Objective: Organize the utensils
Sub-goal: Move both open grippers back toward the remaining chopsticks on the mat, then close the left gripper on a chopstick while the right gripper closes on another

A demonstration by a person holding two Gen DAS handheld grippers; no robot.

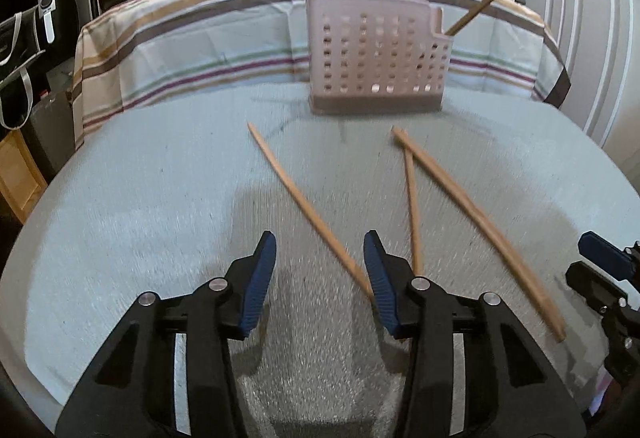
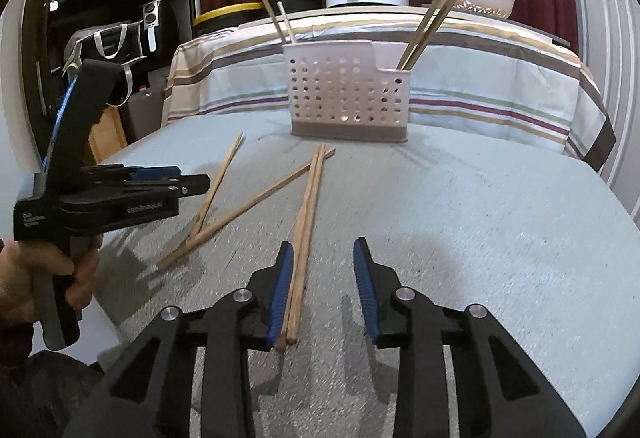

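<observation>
On the desk [image 1: 120, 218], in front of the perforated utensil basket [image 1: 376, 58], lie loose wooden chopsticks. The left gripper [image 1: 320, 270] has its fingers partly open and holds nothing: 1 chopstick [image 1: 308, 210] runs diagonally between them, its near end passing under the right finger [image 1: 380, 286]. The right gripper [image 2: 320, 278] is likewise partly open and empty-handed; a pair of chopsticks [image 2: 306, 234] lies along the inner face of its left finger [image 2: 280, 290], well clear of the other finger. More chopsticks stand in the basket.
</observation>
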